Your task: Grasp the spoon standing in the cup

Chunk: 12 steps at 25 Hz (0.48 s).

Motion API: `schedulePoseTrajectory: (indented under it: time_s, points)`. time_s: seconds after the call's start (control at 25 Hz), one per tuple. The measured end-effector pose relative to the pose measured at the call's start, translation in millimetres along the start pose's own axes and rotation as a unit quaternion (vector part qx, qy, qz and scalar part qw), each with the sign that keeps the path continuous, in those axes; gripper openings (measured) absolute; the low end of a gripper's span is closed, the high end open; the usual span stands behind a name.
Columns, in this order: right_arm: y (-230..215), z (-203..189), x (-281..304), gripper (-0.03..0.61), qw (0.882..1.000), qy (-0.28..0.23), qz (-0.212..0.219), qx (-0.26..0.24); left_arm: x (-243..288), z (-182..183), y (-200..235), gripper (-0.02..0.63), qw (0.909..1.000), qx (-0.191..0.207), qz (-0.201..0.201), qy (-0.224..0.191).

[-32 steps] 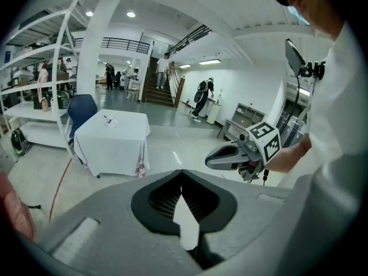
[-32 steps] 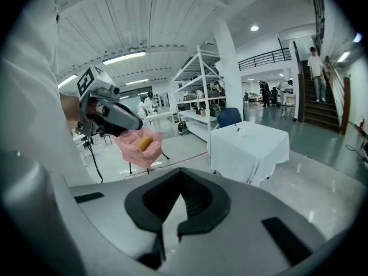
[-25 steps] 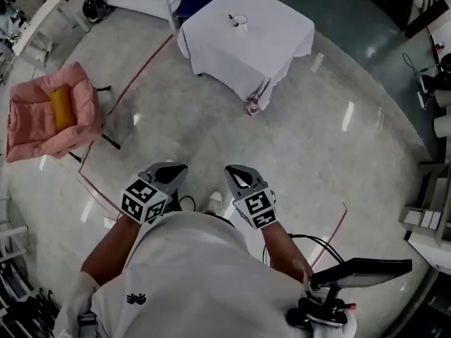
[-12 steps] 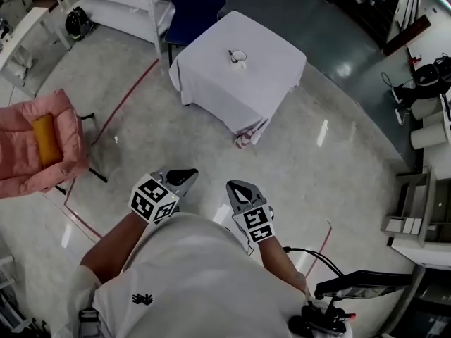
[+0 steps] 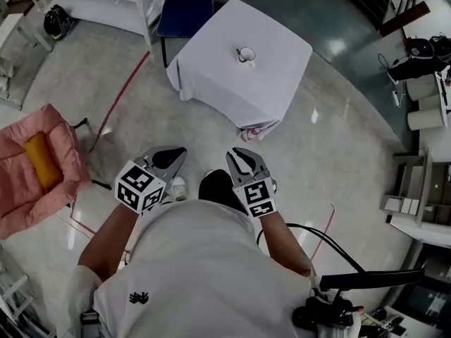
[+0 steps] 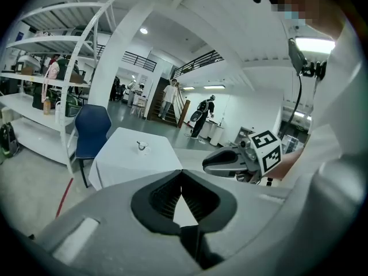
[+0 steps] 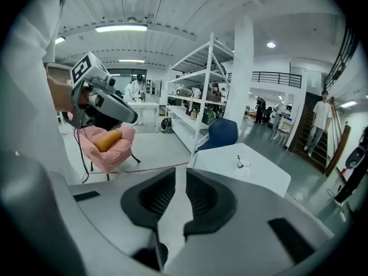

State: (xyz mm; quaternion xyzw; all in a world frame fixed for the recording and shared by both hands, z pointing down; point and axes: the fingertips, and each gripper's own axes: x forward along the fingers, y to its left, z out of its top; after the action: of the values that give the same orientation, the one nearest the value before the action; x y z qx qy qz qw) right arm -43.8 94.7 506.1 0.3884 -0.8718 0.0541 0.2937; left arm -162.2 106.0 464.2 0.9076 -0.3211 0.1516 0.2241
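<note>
**Spoon untouched as both tools hang well short of the table**

A person stands on the polished floor [image 5: 331,160] of a large hall, one tool in each hand, both held low in front of the body and pointing toward a white-draped table [image 5: 211,55]. The task's target is on that tabletop, well apart from both tools: a small pale cup [image 5: 246,55] near the middle of the cloth, with the thin dark spoon [image 7: 238,160] rising out of it. At this range the spoon is too small to show which way it leans.

The left tool [image 5: 180,153] has its jaws pressed together at the tips, with nothing between them. The right tool [image 5: 234,152] has its jaws opening. A narrow gap runs between its pads, and only floor and the distant table show through it.

By these pictures the task has barely begun. Neither tool is near the cup, and a wide stretch of floor lies between the person and the table. The whole approach is left to do: closing on the table, bringing one tool down over the cup, lining its jaws up on the spoon's handle and shutting on it without tipping the cup. The parting jaws suggest the right tool is being readied for that grasp.

A blue chair [image 5: 187,2] stands beyond the table, and a pink armchair [image 5: 28,196] sits off to the person's left.
</note>
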Motion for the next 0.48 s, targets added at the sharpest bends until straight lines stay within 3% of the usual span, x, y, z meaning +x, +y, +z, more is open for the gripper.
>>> schedulePoseTrajectory:
  time_s: [0.28,0.48]
  points:
    - [-115,16,103,0.096,0.999,0.003,-0.043,-0.004,71,44,74,0.012,0.9997,-0.018,0.005,0.014]
    - [-222,20,182,0.130,0.998,0.028,-0.054,-0.025,133,108,113,0.012,0.9992,-0.011,0.019,0.032]
